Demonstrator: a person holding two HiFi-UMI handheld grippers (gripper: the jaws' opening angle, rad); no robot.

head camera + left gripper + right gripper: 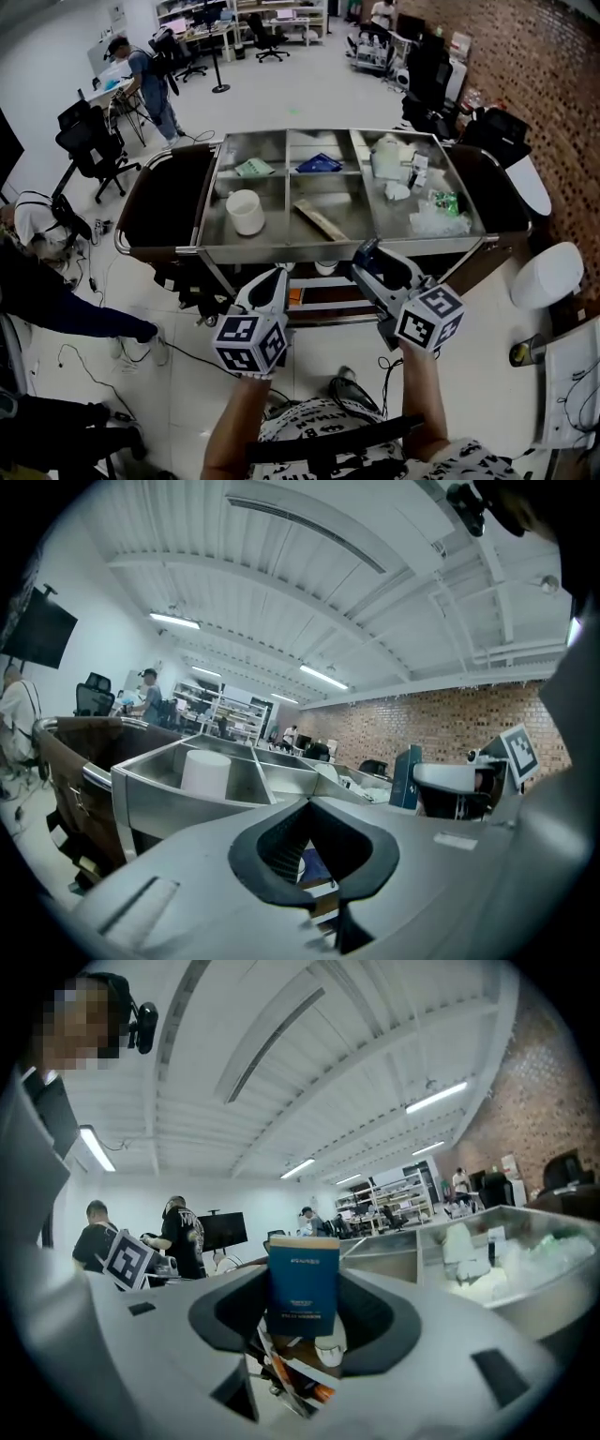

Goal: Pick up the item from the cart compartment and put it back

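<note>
- One cart (328, 249) of steel, split into compartments, stands crosswise ahead of the person. A cup (246, 212) sits in its near left compartment, a wooden strip (321, 221) in the near middle one, and loose packets (439, 223) in the right one.
- Both grippers hang at the cart's near wall, outside the compartments. Of the two, the right gripper (367, 257) is nearer the cart, with its tip just at the rim, about where the middle and right compartments meet. The left gripper (272, 278) sits just short of the rim, below the cup's compartment.
- Right fingers (380, 1321) stand wide and clamp a blue box (303, 1283). The box is therefore out of the cart, held in the air at the near rim.
- Left fingers (281, 847) stand apart, with nothing between them.
- The box stands upright in the right gripper view, its long axis pointing up out of the fingers and its printed face toward the camera.
- Relation for the coming move: the compartments lie ahead and to the right of the box in the right gripper view. Returning it probably calls for a short reach forward over the rim, then a lowering. Which compartment it belongs in cannot be told.
</note>
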